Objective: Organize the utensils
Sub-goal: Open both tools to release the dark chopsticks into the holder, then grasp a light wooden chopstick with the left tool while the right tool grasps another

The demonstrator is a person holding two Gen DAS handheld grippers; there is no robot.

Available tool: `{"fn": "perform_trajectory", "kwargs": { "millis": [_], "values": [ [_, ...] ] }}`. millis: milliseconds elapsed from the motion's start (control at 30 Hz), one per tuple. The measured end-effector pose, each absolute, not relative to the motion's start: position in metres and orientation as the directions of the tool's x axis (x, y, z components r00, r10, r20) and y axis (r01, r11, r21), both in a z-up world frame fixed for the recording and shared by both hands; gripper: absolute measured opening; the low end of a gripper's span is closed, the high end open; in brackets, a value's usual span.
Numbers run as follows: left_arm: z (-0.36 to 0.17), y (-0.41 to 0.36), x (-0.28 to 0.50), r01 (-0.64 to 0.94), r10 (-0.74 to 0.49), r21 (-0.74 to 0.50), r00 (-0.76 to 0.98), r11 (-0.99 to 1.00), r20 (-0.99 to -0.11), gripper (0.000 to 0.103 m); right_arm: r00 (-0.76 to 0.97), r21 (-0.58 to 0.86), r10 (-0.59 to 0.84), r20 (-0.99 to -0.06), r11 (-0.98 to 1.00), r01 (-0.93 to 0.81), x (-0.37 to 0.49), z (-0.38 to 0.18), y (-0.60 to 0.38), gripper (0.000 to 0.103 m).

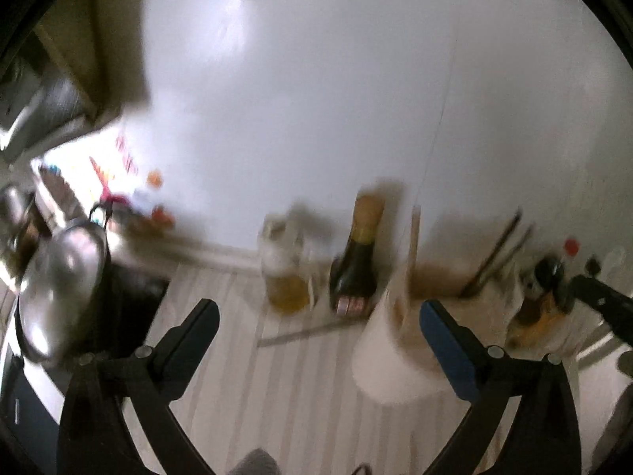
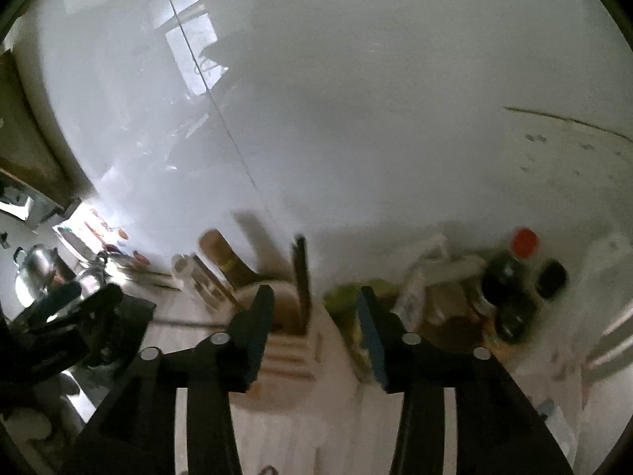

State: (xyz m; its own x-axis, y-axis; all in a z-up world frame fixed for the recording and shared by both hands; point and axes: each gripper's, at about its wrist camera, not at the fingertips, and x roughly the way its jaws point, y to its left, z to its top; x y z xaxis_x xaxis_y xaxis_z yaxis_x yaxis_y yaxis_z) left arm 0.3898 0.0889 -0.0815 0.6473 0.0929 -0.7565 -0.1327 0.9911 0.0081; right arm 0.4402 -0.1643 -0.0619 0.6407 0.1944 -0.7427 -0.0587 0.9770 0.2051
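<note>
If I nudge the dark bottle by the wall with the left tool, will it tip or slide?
Probably tip. The dark bottle stands upright, tall with a narrow neck, so a push high up would likely topple it. It looks like glass, so likely heavy and breakable. The oil bottle stands close beside it and might get knocked. The left tool is open and empty.

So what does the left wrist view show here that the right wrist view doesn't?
Only the left wrist view shows the open left gripper from behind, a clear bottle of yellow liquid and a white cylinder close to its right finger.

Only the right wrist view shows the open right gripper from behind and a greenish packet between its fingers.

Both show the dark bottle, the red-capped bottle, the steel pot lid, the striped counter and the white wall. Everything is motion-blurred.
</note>
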Motion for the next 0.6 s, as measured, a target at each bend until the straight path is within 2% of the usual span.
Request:
{"fn": "perform_trajectory", "kwargs": {
  "millis": [133, 267, 333, 367, 433, 467, 533, 567, 600],
  "values": [
    [-0.140, 0.076, 0.361, -0.129, 0.084, 0.016, 0.542, 0.992, -0.836, 0.103, 0.586, 0.189, 0.159, -0.794, 0.982, -0.009, 0.399, -0.097, -0.179, 0.052],
    [-0.202, 0.050, 0.334, -0.100, 0.102, 0.067, 0.409, 0.993, -0.907, 0.103, 0.472, 0.184, 0.144, -0.870, 0.982, 0.039, 0.361, -0.157, -0.194, 0.052],
    [-0.233, 0.034, 0.322, -0.080, 0.078, 0.053, 0.343, 0.995, -0.936, 0.103, 0.414, 0.186, 0.142, -0.899, 0.980, 0.069, 0.349, -0.184, -0.202, 0.052],
    [-0.250, 0.024, 0.317, -0.068, 0.063, 0.044, 0.305, 0.997, -0.950, 0.103, 0.376, 0.188, 0.143, -0.916, 0.979, 0.085, 0.341, -0.202, -0.207, 0.050],
    [-0.273, 0.008, 0.311, -0.049, 0.036, 0.025, 0.250, 0.999, -0.967, 0.102, 0.328, 0.186, 0.139, -0.935, 0.976, 0.116, 0.328, -0.227, -0.219, 0.039],
    [-0.287, -0.002, 0.308, -0.031, 0.015, 0.009, 0.214, 0.999, -0.977, 0.100, 0.301, 0.186, 0.140, -0.943, 0.974, 0.128, 0.323, -0.240, -0.223, 0.037],
    [-0.310, -0.020, 0.304, 0.003, -0.007, -0.006, 0.160, 1.000, -0.987, 0.086, 0.263, 0.186, 0.143, -0.954, 0.971, 0.148, 0.315, -0.260, -0.231, 0.030],
    [-0.318, -0.026, 0.304, 0.014, -0.009, -0.007, 0.142, 1.000, -0.990, 0.083, 0.251, 0.185, 0.142, -0.958, 0.970, 0.155, 0.312, -0.267, -0.234, 0.030],
    [-0.328, -0.034, 0.304, 0.032, -0.013, -0.009, 0.128, 0.999, -0.992, 0.075, 0.238, 0.186, 0.144, -0.961, 0.969, 0.165, 0.310, -0.275, -0.237, 0.029]
  ]
}}
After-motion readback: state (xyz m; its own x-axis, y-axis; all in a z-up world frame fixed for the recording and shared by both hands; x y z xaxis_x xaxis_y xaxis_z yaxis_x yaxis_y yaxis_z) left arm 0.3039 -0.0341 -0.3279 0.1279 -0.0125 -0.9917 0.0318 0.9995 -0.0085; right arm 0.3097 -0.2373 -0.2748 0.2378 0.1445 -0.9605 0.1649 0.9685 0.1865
